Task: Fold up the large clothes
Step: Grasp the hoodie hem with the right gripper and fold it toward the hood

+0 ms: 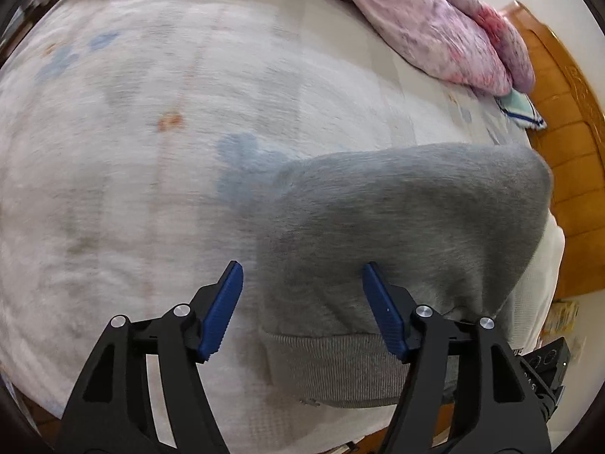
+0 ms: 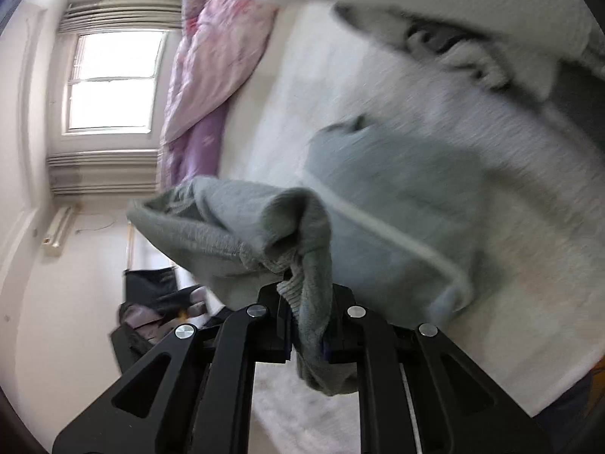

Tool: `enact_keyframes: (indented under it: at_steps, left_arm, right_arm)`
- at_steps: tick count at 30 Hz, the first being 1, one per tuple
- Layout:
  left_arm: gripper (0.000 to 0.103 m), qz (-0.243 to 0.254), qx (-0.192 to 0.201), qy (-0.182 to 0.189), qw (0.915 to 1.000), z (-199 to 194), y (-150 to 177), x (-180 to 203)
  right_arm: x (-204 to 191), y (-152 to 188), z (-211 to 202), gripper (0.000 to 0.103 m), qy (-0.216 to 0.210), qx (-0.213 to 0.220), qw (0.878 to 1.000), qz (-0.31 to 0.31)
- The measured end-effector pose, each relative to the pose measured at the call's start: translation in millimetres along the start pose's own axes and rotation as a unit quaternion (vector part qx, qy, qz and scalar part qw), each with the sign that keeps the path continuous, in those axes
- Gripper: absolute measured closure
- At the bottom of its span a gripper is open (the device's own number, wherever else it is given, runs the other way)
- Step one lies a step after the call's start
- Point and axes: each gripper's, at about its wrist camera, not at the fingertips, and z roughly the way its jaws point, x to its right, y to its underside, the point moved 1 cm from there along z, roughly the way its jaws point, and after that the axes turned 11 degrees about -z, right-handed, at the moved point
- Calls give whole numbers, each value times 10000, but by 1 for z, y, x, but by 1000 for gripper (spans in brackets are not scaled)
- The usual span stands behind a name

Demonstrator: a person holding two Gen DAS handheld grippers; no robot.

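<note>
While the grey fleecy sweatshirt [image 1: 401,234] lies on the pale plush bedspread with faint blue and orange prints [image 1: 124,143], spread toward the bed's right-hand edge in the left wrist view, the left gripper [image 1: 302,302] hangs above it with its two blue ribbed pads [image 1: 223,310] standing wide apart. Nothing is pinched between them: the left pad sits over bare bedspread just beside the garment's side edge, and the right pad sits over the grey cloth near its ribbed hem band [image 1: 340,363], which points toward the near edge of the bed. Whether either pad touches the fabric cannot be told through the blur. At the far edge of the bed a pink and lilac flowered quilt [image 1: 446,26] lies bunched, and an orange wooden bed frame [image 1: 567,174] runs along the right edge.

In the right wrist view the right gripper [image 2: 308,325] has its black fingers pressed close together, clamping a bunched fold of the same grey sweatshirt [image 2: 242,223]; ribbed cloth drapes out over and below the fingers. The rest of the garment trails across the bedspread [image 2: 287,87], with the quilt [image 2: 211,56] and a bright window [image 2: 113,79] to the left.
</note>
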Motion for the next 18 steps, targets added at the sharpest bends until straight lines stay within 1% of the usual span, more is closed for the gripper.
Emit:
enact_keyframes:
  at_steps: [2,4,6,7,8,9,10,12,13,14,16,18]
  left_arm:
    - [27,119,-61,-44,9999,11,4,9]
    - [27,278,-187,-98,9994,26,8,17]
    - [27,467,-334,-189,9982,42,10,29]
    - [27,578,-359,-248,9974,49,11,35]
    - [27,668,-353,-316,9966,53,12,39]
    - [27,796,-346,-443,9952,59,12,45]
    - [27,857,-335,-522,9944,63,13,49]
    - [27,980,-333,-703,9921,72,12,56]
    - [27,994,-345,-752,9916,74,11,58]
    - [27,988,-358,-758,9916,74,10,59]
    - [27,1023,-389,-779,9909,74,11,61]
    - [27,1014,-422,-768,9910,72,10,61]
  right_arm:
    - [12,-4,-3,93,368,-87,9992,-137]
    - [16,-7,7,93,689,-195,9971,-243]
    - [25,-8,10,93,1045,-288,9929,-489]
    - [26,-7,12,93,1229,-338,9899,-620]
    - [28,-8,16,92,1391,-477,9867,-696]
    - [30,-9,18,90,1510,-556,9843,-731]
    - [28,-9,18,86,1712,-577,9800,-832]
    - [23,-11,19,84,1908,-752,9725,-1105]
    - [19,-11,16,79,2058,-792,9678,-1218]
    - [12,-11,11,75,2345,-874,9576,-1427]
    - [2,-10,2,72,2691,-908,9438,-1689]
    - [-15,-7,-12,72,2777,-894,9359,-1974]
